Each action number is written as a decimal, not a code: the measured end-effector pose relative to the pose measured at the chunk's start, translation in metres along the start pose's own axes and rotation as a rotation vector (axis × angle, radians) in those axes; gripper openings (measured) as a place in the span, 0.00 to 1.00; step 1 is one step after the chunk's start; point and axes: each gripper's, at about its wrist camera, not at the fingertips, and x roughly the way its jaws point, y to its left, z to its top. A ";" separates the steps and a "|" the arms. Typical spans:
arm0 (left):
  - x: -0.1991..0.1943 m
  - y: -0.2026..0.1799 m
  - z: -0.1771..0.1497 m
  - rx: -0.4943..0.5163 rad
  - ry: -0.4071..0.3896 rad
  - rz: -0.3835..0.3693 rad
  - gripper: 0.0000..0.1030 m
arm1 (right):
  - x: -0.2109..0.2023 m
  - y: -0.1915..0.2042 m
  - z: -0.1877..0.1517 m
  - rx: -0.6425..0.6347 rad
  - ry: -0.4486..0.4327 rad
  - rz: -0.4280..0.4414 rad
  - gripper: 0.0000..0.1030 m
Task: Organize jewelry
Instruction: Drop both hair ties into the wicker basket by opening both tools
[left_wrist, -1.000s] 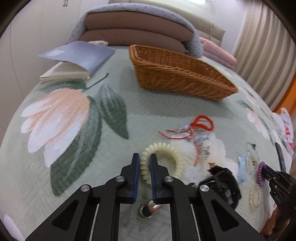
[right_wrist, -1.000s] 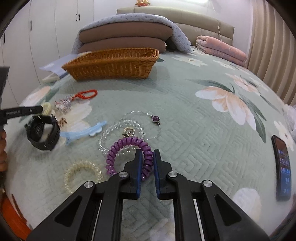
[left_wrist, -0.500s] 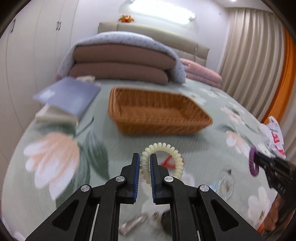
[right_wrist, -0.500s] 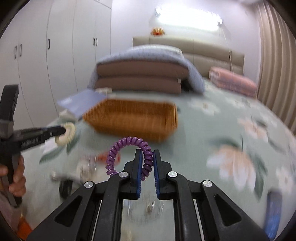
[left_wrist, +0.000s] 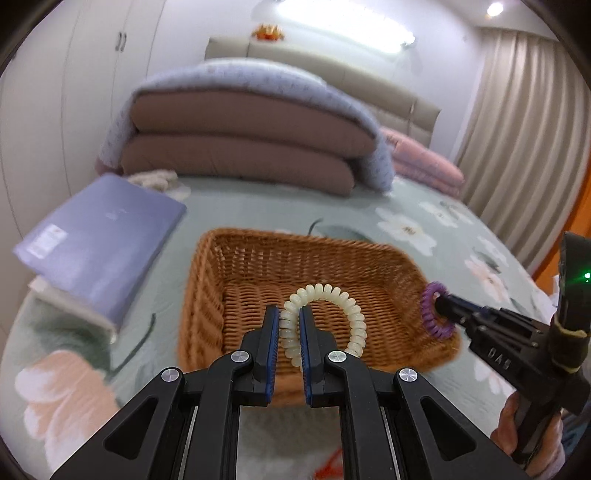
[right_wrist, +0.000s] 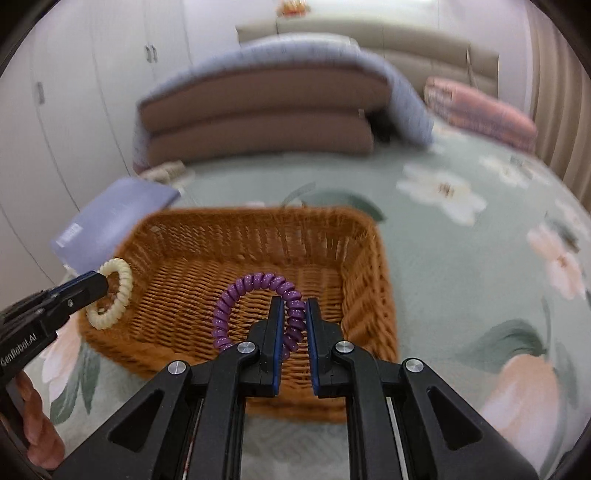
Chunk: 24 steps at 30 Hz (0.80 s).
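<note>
My left gripper (left_wrist: 288, 321) is shut on a cream spiral hair tie (left_wrist: 343, 302) and holds it above the near part of the brown wicker basket (left_wrist: 207, 295). My right gripper (right_wrist: 295, 314) is shut on a purple spiral hair tie (right_wrist: 236, 295) and holds it over the same basket (right_wrist: 365, 280), toward its near right side. In the left wrist view the right gripper (left_wrist: 441, 306) shows at the basket's right rim with the purple tie (left_wrist: 430, 317). In the right wrist view the left gripper (right_wrist: 103, 282) shows at the basket's left rim with the cream tie (right_wrist: 120, 295).
The basket stands on a green floral bedspread (right_wrist: 461, 258). A lavender book (left_wrist: 99, 240) lies left of it. Stacked brown cushions under a blue blanket (left_wrist: 240, 147) and a pink folded blanket (left_wrist: 424, 166) lie behind. A red cord (left_wrist: 332, 461) shows at the bottom edge.
Both grippers have lifted their hair ties off the bedspread and moved forward to above the basket. The other jewelry has dropped out of view.
</note>
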 end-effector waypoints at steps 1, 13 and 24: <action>0.011 0.001 0.001 -0.008 0.022 0.001 0.11 | 0.007 0.001 0.002 0.003 0.022 0.005 0.13; 0.010 -0.006 -0.010 0.037 0.045 -0.045 0.50 | -0.030 -0.006 -0.021 0.006 0.013 0.073 0.30; -0.102 0.000 -0.052 0.082 -0.013 -0.102 0.50 | -0.151 -0.003 -0.104 -0.046 -0.137 0.104 0.36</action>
